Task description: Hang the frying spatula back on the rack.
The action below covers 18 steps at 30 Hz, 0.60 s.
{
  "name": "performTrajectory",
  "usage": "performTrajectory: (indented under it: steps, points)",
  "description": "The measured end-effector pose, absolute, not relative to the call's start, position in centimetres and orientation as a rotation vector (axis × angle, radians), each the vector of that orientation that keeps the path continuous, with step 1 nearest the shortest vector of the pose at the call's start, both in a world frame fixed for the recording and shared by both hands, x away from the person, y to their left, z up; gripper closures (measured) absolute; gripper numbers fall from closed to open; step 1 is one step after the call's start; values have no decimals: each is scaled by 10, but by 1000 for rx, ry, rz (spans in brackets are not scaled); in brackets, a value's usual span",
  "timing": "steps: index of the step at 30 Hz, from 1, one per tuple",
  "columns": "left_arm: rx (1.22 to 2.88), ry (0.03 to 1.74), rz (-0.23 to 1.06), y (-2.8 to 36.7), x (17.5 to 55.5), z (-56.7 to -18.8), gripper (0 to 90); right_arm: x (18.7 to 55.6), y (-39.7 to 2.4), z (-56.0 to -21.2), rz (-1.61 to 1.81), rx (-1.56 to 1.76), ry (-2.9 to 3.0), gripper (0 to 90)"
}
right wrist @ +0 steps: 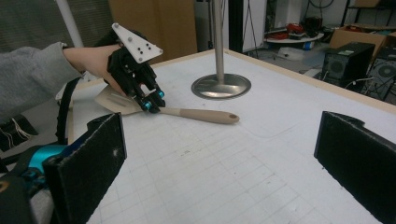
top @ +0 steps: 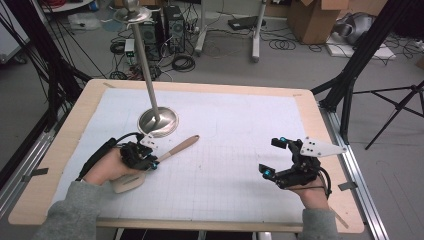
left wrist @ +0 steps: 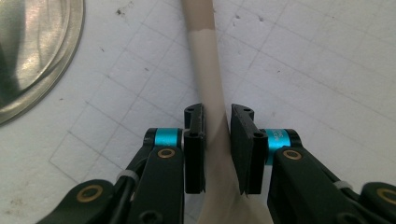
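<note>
On the left of the white gridded mat (top: 225,165), my left gripper (top: 151,161) straddles the neck of a beige spatula (top: 172,151), which lies flat just in front of the steel stand base (top: 158,122). Its jaws sit close on either side of the handle, one touching, the other with a sliver of gap, so I have no firm hold yet. Lifting now, I judge the spatula could pivot or slip out. At the right, my right gripper (top: 276,158) hovers wide open and empty, well apart, too far to steady anything.
</note>
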State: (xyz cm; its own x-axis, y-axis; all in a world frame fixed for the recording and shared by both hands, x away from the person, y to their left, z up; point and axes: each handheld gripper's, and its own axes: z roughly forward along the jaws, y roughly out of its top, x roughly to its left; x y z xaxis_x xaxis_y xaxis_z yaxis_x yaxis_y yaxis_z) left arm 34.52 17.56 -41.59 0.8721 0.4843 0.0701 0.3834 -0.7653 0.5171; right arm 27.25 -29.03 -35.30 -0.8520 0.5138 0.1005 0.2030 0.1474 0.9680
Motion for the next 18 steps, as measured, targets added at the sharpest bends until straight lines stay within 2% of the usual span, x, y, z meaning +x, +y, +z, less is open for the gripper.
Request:
performTrajectory:
  steps: [14,18]
  points:
    - [2537,575,274,177,346,-417,774,273,-289,-354,1759,696,2175,12]
    - [2526,572,339,177,345,-417,774,273,-290,-354,1763,695,2176,12]
